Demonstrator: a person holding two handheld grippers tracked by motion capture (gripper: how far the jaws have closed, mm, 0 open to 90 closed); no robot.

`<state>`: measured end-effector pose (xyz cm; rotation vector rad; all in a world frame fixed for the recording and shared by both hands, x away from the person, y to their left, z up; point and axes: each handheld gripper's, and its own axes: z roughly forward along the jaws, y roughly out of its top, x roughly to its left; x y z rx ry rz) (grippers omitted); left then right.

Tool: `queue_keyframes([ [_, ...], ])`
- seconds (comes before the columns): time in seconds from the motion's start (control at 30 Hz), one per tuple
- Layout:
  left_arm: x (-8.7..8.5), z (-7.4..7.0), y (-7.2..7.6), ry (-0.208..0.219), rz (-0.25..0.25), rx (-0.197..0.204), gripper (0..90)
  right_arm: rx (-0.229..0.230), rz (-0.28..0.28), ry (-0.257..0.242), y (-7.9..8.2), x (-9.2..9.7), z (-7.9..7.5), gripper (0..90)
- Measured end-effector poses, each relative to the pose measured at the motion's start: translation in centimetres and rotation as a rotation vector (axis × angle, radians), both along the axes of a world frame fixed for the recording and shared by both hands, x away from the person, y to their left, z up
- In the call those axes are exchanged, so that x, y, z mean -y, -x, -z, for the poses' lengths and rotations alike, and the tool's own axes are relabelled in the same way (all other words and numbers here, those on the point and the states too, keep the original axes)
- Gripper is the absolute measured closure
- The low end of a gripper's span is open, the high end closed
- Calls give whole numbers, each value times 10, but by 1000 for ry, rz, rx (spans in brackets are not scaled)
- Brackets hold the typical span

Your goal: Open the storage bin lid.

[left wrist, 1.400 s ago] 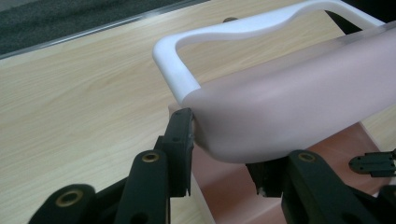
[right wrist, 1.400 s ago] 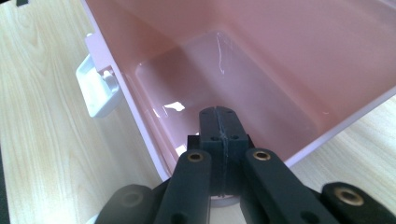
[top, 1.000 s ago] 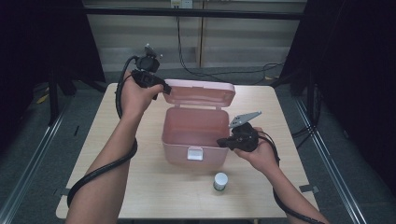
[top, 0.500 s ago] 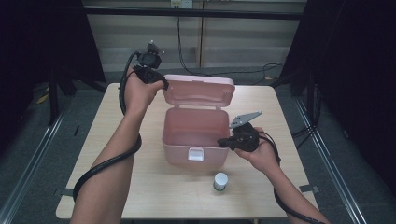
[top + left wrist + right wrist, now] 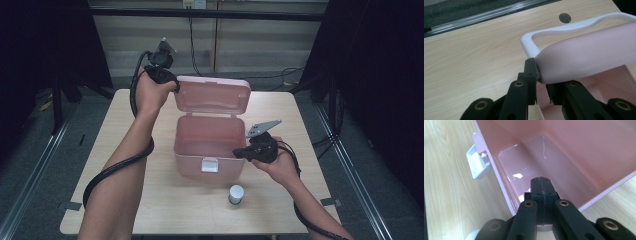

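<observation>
Pink box point(image 5: 210, 150) sits mid-table on the wooden table point(image 5: 125, 120), lid point(image 5: 214, 95) swung up and back at the far side, standing nearly upright. White latch point(image 5: 209, 164) on the near wall of the box. Inside looks bare and glossy in the right gripper view.

Left gripper point(image 5: 169, 82) is at the lid's far-left corner, hand raised above the table's far-left part. In the left gripper view the jaws have just been closing and now pinch the lid's corner edge point(image 5: 554, 67) between them, one pad pressed to the pink rim, the other behind it. White handle point(image 5: 564, 28) loops off the lid top above the jaws. A round hole in the tabletop point(image 5: 565, 17) shows beyond it.

Right gripper point(image 5: 239, 153) is at the box's right wall near the front-right corner, hand resting low on the right of the table. In the right gripper view its jaws meet flat against each other, closed with nothing between the tips point(image 5: 541, 185), poking over the rim point(image 5: 499, 167) into the box. Whether they touch the wall, cannot tell.

Small white-capped jar point(image 5: 236, 194) stands on the table near the front edge, just in front of the box's right corner, apart from both grippers.

Black cables trail from both grippers along the forearms.
</observation>
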<state>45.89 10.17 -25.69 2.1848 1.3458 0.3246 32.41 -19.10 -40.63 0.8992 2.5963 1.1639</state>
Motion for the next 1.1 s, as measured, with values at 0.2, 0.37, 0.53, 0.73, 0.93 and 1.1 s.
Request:
queue_keyframes([
  [0.2, 1, 0, -5, -1, -4, -6, 805, -4, -4, 1, -1, 1, 0, 900],
  [0.37, 0, 0, -10, -4, -4, -10, 812, -6, -9, 5, -1, 1, 0, 900],
  [0.53, 2, -1, -14, -12, -9, -20, 820, -10, -10, 4, -1, 2, 0, 900],
  [0.73, 2, 0, -19, -12, -13, -22, 827, -12, -16, 8, -2, 2, -1, 900],
  [0.93, 3, 0, -22, -14, -21, -27, 831, -14, -19, 11, -2, 2, -1, 900],
  [1.1, 4, 1, -25, -25, -21, -23, 836, -13, -22, 7, -2, 3, -1, 900],
])
